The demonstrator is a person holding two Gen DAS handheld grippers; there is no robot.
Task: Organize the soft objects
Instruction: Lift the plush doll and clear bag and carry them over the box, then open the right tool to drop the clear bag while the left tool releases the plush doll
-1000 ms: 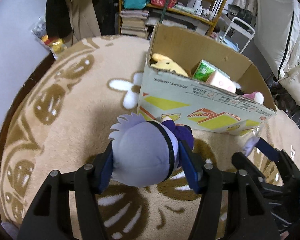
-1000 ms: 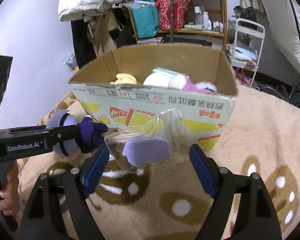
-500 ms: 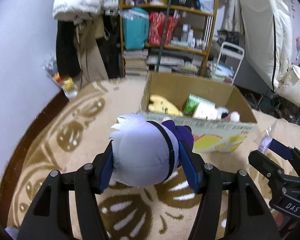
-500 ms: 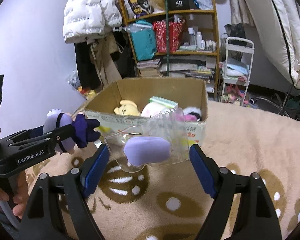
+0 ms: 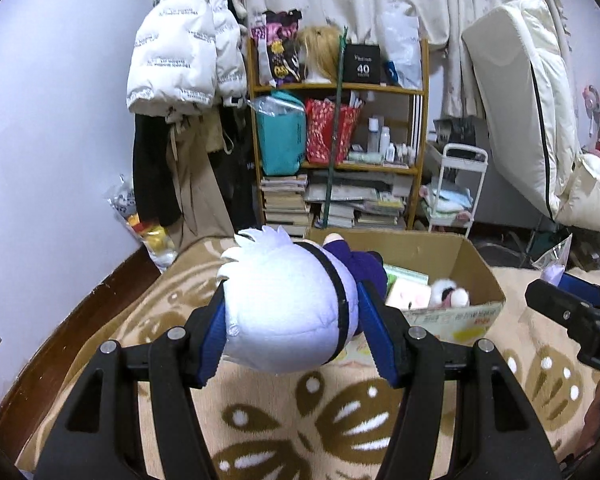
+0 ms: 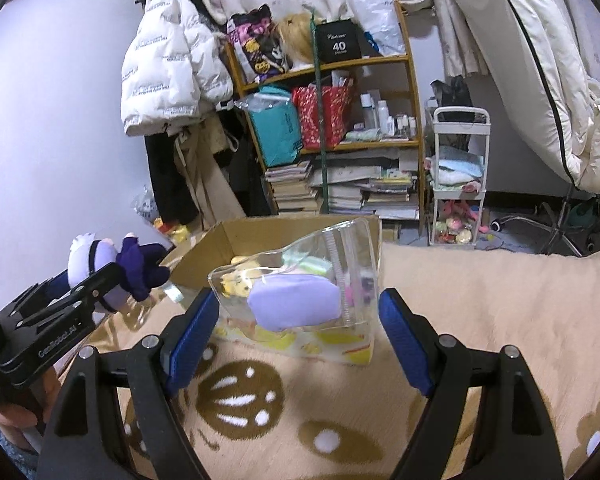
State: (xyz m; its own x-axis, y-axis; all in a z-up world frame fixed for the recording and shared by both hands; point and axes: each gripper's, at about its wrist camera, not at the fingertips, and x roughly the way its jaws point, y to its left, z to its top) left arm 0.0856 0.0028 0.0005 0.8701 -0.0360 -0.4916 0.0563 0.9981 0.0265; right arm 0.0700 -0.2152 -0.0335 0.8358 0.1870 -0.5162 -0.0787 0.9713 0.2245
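Left wrist view: my left gripper (image 5: 292, 334) is clamped on the plush (image 5: 288, 312), both blue pads pressing the pale head, purple body pointing away toward the box (image 5: 466, 258). Since a second ago I've lifted and tipped up: the box was close and filled the upper frame, now it sits lower and further off, just beyond the plush, and the shelf (image 5: 416, 136) and white jacket (image 5: 180, 52) behind the box have come into view. Plush hides the box's left half. Inside the box a green pack (image 5: 406, 274) and a pink-white toy (image 5: 448, 298) show. My right gripper's black body sits right of the box at the frame edge. Rug (image 5: 332, 412) below.

Right wrist view: my right gripper (image 6: 296, 320) stands wide with the clear bag (image 6: 324, 252) between the pads; bag holds a lilac pad (image 6: 294, 306). Left pad touches the bag's edge, right pad's contact I can't tell. Bag hangs the same way as before, but the box (image 6: 204, 256) behind it looks smaller and lower now, more of the shelf (image 6: 412, 100) seen above it. Bag blocks most of the box's inside and front. My left gripper (image 6: 100, 280) with the plush (image 6: 120, 262) is left of the box, raised. White cart (image 6: 460, 176) stands right of the box, behind.
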